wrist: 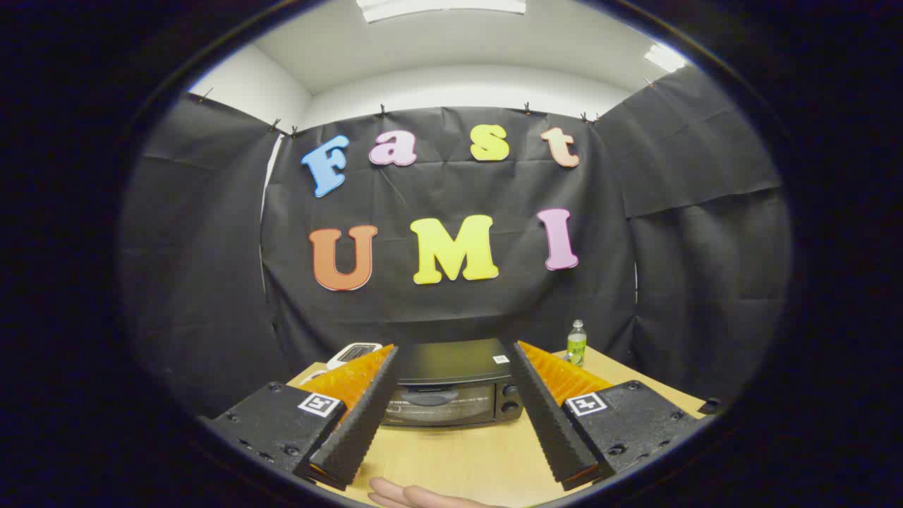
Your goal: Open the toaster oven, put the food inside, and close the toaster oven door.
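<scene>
We have nothing done yet as far as we can judge: the oven (451, 384) sits shut, its door up, beyond our fingers and framed between them, and we see no food. Going left to right, a white device (355, 351) lies by the oven's left, our gripper (451, 353) is spread wide and empty, and a bottle (577, 343) stands right. Bare table (458, 451) lies ahead, giving room; a hand (416, 496) rests at its near edge.
</scene>
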The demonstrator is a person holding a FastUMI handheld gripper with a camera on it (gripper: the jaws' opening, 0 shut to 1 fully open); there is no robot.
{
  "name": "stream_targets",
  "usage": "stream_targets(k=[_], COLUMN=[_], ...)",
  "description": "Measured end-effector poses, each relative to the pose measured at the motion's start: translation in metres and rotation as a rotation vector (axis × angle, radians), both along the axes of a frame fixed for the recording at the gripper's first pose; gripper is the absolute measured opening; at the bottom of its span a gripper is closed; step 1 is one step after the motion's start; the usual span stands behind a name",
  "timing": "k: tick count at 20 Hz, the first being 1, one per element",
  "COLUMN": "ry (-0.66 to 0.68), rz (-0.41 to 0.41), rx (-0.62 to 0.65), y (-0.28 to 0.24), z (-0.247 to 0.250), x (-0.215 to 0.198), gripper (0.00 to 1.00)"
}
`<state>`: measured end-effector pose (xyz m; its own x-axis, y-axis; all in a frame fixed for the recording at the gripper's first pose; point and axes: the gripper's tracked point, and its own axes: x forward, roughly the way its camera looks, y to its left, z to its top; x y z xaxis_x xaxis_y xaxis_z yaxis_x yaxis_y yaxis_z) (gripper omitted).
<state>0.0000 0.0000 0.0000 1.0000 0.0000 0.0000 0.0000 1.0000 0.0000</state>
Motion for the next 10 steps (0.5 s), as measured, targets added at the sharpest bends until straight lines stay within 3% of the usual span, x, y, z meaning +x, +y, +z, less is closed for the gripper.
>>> stream_targets(k=[4,10], ry=[0.025,0.013], rz=[-0.029,0.006], rx=[0.015,0.005], y=[-0.0113,-0.0018], z=[-0.0049,-0.0012], x=[0.0052,0.0030], gripper=[1.00,1.00])
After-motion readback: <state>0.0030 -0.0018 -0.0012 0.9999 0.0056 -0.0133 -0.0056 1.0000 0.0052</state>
